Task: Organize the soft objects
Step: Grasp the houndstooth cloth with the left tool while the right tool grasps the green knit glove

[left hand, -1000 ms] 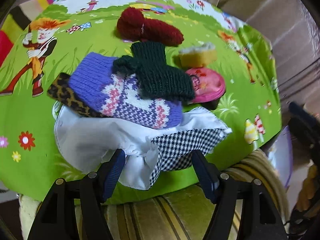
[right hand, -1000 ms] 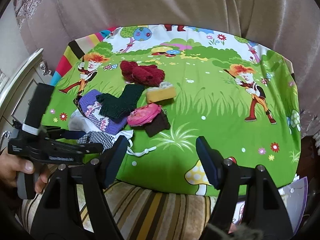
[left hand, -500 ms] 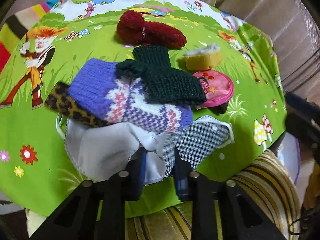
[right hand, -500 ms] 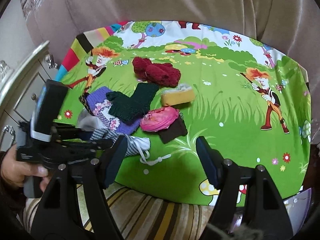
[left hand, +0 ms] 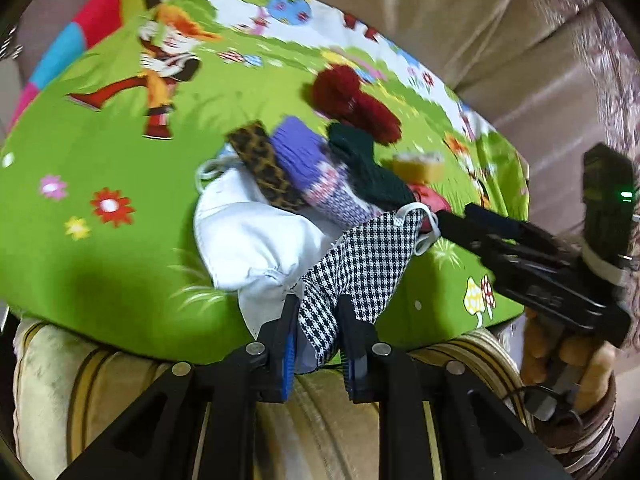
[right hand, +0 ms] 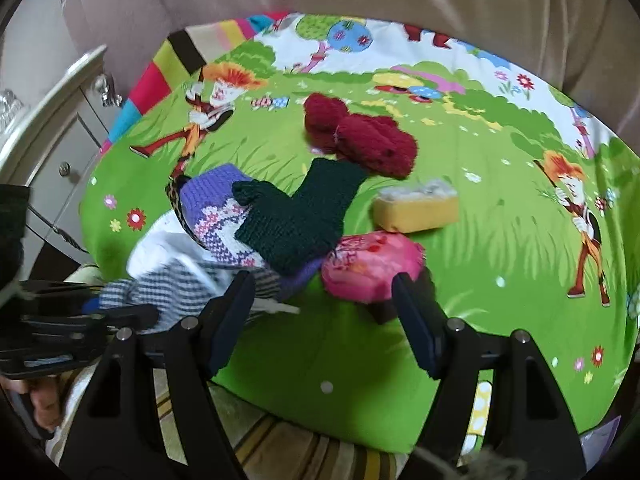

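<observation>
Checked cloth (left hand: 360, 264) pinched by L gripper (left hand: 318, 344).

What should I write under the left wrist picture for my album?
Left gripper pinches a black-and-white checked cloth at the edge of a pile of knitted woollies on a green cartoon blanket.

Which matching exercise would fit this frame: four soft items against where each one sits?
Items:
1. checked cloth
2. dark green knit
3. yellow sponge
4. pink pouch

Places:
A. lying on the purple patterned knit
B. pinched in the left gripper
C. just ahead of the open right gripper
D. alone on the cartoon mat, behind the pouch

Pairs: 1-B, 2-A, 3-D, 4-C
</observation>
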{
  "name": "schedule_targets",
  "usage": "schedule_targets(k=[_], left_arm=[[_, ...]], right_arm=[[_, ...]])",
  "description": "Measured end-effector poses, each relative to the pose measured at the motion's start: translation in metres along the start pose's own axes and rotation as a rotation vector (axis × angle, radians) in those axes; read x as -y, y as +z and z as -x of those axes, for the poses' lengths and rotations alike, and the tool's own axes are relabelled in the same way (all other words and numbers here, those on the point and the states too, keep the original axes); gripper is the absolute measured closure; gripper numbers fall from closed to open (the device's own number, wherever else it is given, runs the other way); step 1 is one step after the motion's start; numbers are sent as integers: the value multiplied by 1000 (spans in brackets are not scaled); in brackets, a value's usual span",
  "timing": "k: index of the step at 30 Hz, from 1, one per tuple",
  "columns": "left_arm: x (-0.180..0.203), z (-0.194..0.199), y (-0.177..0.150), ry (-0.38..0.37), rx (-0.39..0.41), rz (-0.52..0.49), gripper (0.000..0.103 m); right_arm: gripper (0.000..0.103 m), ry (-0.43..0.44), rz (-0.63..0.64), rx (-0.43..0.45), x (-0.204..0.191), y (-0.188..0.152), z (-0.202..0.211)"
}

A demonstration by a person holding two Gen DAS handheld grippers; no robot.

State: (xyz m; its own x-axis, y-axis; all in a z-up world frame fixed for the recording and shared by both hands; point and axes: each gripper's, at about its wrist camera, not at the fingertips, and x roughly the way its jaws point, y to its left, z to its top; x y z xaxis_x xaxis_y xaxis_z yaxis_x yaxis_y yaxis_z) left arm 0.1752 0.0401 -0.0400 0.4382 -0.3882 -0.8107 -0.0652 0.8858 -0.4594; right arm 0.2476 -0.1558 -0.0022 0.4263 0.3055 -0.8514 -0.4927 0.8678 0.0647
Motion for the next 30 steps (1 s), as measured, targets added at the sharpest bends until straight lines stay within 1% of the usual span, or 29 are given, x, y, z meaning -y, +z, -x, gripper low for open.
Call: schedule_targets(k=[3, 6, 10, 13, 15, 19, 20, 21, 22, 23, 24, 25, 27, 30], left_arm=[[-6, 13, -5, 11, 57, 30, 84], [-9, 30, -8, 21, 146, 52, 84], [-21, 51, -9, 74, 272, 125, 84], [-27, 63, -9, 103, 334, 143, 84], [-30, 67, -8, 110, 349, 148, 84], [-34, 63, -8, 106, 324, 157, 84], [-33, 62, -8, 106, 323, 157, 84], [-33, 61, -9, 106, 320, 156, 84], [-33, 60, -9, 104, 315, 154, 84], [-33, 59, -9, 103, 308, 153, 84], [-33, 57, -9, 103, 301, 150, 84], [-33, 56, -9, 102, 293, 146, 84], [-32, 52, -9, 100, 276, 140, 84], [-32, 49, -10, 93, 257, 130, 84]], right_arm=[[29, -1, 0, -9, -2, 6, -11], [29, 9, -1, -17, -5, 12, -20], [29, 0, 35, -40, -15, 15, -35], [29, -6, 53, -51, -19, 18, -45], [29, -5, 58, -55, -21, 21, -50], [29, -4, 76, -56, -23, 26, -59], [32, -1, 70, -56, -22, 28, -62], [42, 8, 60, -55, -20, 29, -63], [49, 16, 54, -57, -19, 30, -65], [60, 22, 50, -60, -18, 31, -67], [68, 19, 53, -54, -18, 32, -66], [71, 14, 58, -46, -19, 32, -65], [82, 11, 70, -14, -19, 32, -58], [85, 10, 58, 42, -17, 36, -41]])
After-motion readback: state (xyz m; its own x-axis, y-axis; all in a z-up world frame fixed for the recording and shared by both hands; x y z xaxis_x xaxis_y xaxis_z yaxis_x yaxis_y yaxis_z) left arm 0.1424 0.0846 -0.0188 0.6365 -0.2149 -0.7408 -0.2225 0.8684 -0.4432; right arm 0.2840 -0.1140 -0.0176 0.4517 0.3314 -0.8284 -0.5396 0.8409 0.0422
